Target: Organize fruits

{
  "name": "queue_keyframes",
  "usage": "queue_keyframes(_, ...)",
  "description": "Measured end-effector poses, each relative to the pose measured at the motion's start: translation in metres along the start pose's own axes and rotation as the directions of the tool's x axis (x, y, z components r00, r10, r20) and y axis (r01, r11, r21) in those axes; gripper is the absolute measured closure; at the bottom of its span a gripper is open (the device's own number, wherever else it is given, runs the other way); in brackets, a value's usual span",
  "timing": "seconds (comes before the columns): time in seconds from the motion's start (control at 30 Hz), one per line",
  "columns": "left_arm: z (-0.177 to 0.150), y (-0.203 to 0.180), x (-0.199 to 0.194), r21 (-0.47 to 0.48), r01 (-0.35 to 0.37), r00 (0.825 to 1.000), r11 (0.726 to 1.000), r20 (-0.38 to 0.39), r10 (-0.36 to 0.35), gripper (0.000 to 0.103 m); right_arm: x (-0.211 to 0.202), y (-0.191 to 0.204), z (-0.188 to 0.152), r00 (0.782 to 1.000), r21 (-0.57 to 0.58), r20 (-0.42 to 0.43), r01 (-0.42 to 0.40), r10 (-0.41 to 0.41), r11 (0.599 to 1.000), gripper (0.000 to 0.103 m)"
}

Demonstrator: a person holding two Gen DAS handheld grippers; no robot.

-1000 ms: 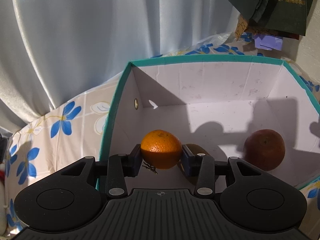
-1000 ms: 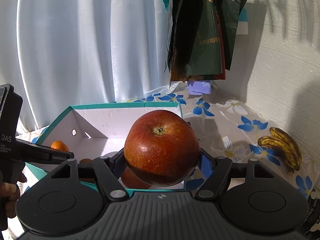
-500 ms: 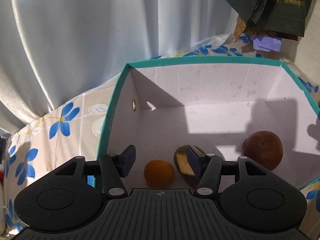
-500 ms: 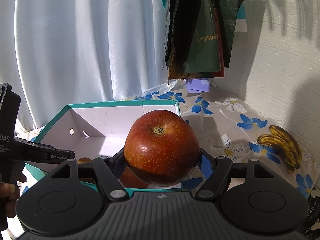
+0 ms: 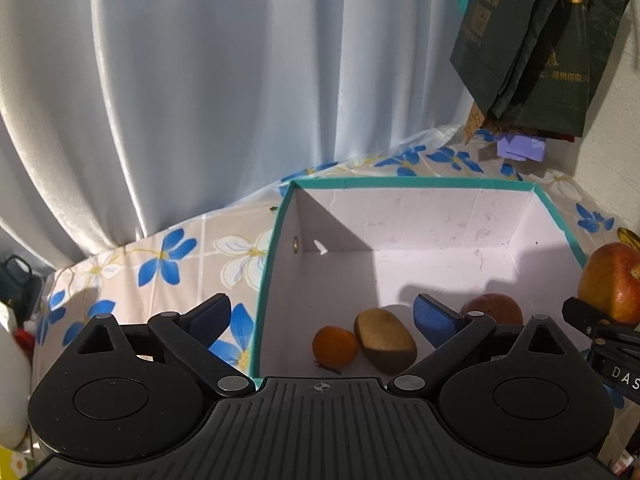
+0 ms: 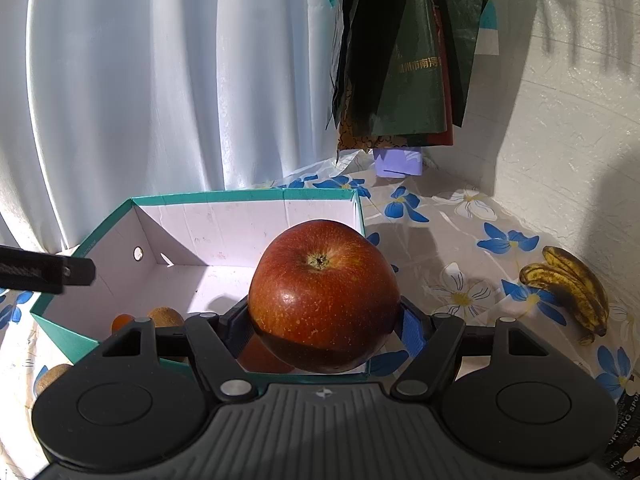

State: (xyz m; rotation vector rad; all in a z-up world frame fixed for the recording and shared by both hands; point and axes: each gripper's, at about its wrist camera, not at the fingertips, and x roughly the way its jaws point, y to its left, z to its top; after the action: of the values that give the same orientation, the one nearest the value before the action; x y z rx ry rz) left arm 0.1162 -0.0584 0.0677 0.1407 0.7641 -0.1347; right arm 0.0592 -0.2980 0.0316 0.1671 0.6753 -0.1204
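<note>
A teal-rimmed white box [image 5: 416,182] [image 6: 248,195] stands on the flowered tablecloth. On its floor lie a small orange [image 5: 334,347], a brown kiwi [image 5: 385,340] and a red apple [image 5: 494,308]. My left gripper [image 5: 320,318] hovers above the box's near left corner, its jaws opening wide with nothing between them. My right gripper [image 6: 325,326] is shut on a large red apple [image 6: 323,300], held over the box's near right corner. That apple also shows at the right edge of the left wrist view [image 5: 610,280].
Spotted bananas [image 6: 570,286] lie on the cloth to the right of the box. Another kiwi [image 6: 52,376] sits outside the box at its near left. Dark green bags [image 6: 404,48] hang at the back by a white curtain [image 5: 200,92]. A textured wall [image 6: 568,120] closes the right side.
My left gripper let go of the orange, which dropped to the box floor beside the kiwi; its jaws spread wide and it rose and drew back. The right gripper kept still with its apple.
</note>
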Motion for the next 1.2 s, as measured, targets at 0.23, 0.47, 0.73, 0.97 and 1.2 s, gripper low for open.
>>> queue_keyframes(0.23,-0.003,0.008,0.001,-0.037,-0.027,0.999,0.999,-0.035,0.026,0.002,0.008,0.003,-0.004,1.0,-0.025,0.003,0.002,-0.002,1.0,0.031)
queue_keyframes(0.47,-0.005,0.012,0.002,-0.047,-0.044,0.998,0.998,-0.053,0.042,0.002,0.014,0.008,-0.007,1.0,-0.051,-0.009,-0.004,0.004,0.999,0.031)
queue_keyframes(0.73,-0.007,0.014,0.004,-0.052,-0.049,0.996,0.997,-0.073,0.045,0.002,0.017,0.015,-0.009,0.999,-0.112,-0.008,0.031,-0.032,0.993,0.031)
queue_keyframes(0.97,-0.015,0.024,0.001,-0.072,-0.045,0.995,0.996,-0.094,0.039,0.002,0.02,0.024,-0.009,0.997,-0.177,-0.024,0.061,-0.067,0.982,0.03)
queue_keyframes(1.2,-0.028,0.034,-0.001,-0.094,-0.043,0.991,0.995,-0.133,0.03,0.002,0.024,0.016,-0.005,0.996,-0.138,-0.064,0.06,-0.069,0.989,0.031)
